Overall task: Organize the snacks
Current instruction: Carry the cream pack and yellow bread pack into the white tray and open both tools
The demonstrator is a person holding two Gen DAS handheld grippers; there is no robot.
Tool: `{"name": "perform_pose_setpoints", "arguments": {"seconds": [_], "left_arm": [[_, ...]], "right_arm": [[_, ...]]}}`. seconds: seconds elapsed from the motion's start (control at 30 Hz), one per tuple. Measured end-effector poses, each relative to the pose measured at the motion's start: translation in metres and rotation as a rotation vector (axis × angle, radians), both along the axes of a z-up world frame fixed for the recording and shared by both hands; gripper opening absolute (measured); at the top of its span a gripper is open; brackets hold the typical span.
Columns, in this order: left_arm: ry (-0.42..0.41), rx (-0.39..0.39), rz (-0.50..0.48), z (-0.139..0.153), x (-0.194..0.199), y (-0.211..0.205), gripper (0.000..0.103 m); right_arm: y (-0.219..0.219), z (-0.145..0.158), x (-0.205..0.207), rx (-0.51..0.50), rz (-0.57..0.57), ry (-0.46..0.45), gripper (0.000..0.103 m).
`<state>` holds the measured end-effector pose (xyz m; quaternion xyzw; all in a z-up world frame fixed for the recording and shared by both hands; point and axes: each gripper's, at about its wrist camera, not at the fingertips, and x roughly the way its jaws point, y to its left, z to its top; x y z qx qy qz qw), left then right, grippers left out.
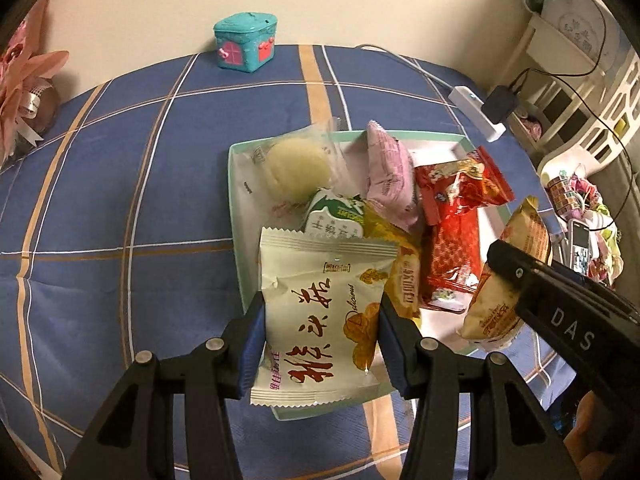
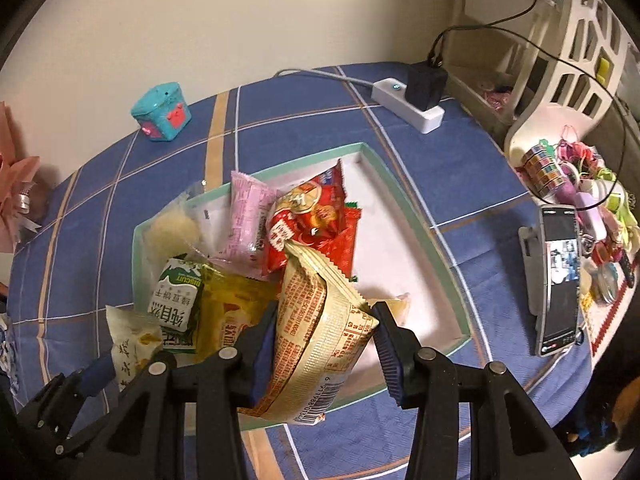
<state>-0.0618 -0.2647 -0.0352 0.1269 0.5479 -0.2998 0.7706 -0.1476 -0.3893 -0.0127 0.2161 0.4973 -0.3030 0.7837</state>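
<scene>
Fingers pinch a cream snack packet bearing red characters.

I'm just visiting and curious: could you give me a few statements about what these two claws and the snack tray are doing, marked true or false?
1. The left claw grips a white snack packet. True.
2. The right claw is empty. False: it grips a beige packet.
3. The tray already holds several snacks. True.
4. The teal toy box sits inside the tray. False: it stands apart, by the wall.
</scene>
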Motion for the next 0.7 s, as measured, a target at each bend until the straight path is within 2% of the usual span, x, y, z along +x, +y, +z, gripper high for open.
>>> {"name": "perform_pose_setpoints", "arguments": {"seconds": [0.37, 0.43, 0.5, 0.57, 0.7], "left_arm": [[0.029, 0.02, 0.021, -0.014, 0.006, 0.0, 0.056], [0.037, 0.017, 0.023, -0.013, 0.006, 0.001, 0.065], [0.028, 0.02, 0.02, -0.01, 0.005, 0.003, 0.069], [0.017, 0.029, 0.019, -0.008, 0.004, 0.003, 0.073], [0.017, 0.043, 0.027, -0.006, 0.004, 0.006, 0.078]], "right_arm": [[0.007, -0.02, 0.01, 0.016, 0.031, 0.046, 0.049], [0.007, -0.02, 0.01, 0.019, 0.034, 0.048, 0.055], [0.007, -0.02, 0.011, 0.023, 0.037, 0.043, 0.063], [0.008, -0.018, 0.011, 0.021, 0.042, 0.04, 0.064], [0.01, -0.018, 0.012, 0.02, 0.049, 0.039, 0.075]]}}
